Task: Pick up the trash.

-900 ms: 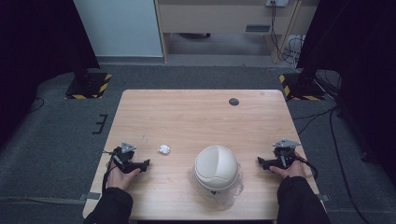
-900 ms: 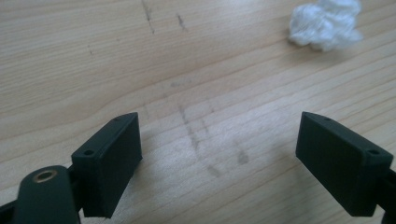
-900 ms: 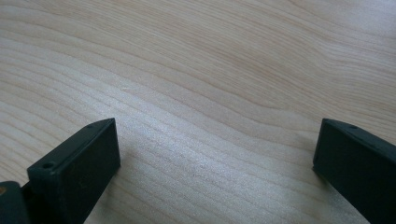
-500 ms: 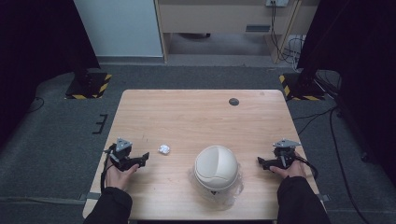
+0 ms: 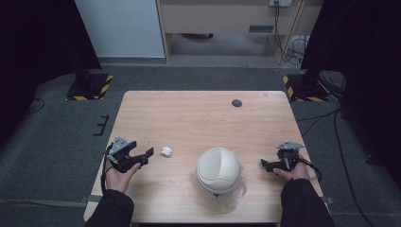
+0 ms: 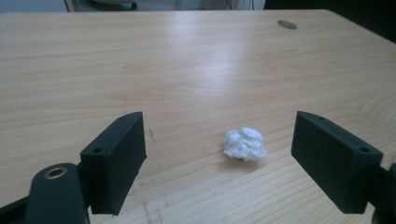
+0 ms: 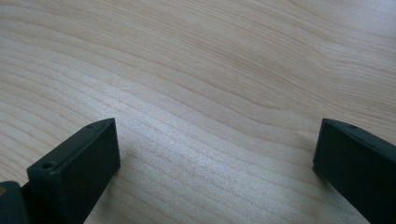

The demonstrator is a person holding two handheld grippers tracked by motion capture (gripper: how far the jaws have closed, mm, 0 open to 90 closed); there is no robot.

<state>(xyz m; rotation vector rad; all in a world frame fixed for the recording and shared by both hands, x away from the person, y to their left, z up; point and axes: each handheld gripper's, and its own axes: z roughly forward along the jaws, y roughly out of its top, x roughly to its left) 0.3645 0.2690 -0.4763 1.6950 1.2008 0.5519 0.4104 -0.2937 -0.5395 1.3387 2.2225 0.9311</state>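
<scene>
Left gripper (image 5: 144, 156): jaws wide apart, nothing between the pads. Seen in the left gripper view (image 6: 219, 158) with both black jaws rising from the bottom edge, clear of any contact. Pointed toward the paper wad (image 6: 245, 143), which lies on the desk (image 6: 187, 60) just ahead of the jaws, nearer the right-hand jaw in that view, touching neither. In the high view, paper wad (image 5: 166, 151) just beside the jaw tips, toward the desk's centre. Held in the left hand (image 5: 119, 176) near the desk's near left edge, cable looped beside the wrist.

Right gripper (image 5: 269, 164): jaws wide apart, empty. In the right gripper view (image 7: 215, 163), bare wood grain between and beyond the two jaws. Held in the right hand (image 5: 293, 172) near the desk's near right edge, jaws pointed toward the helmet (image 5: 219, 171) but well apart from it.

Helmet: white, dome up, resting on the desk near the front edge, between the two grippers, nearer the right one. Well apart from the paper wad, to that wad's right in the high view.

Farther out: small dark disc (image 5: 237, 102) set in the desk near the far edge, also visible at top right in the left gripper view (image 6: 286, 24). Grey carpet (image 5: 56, 142) around the desk.
</scene>
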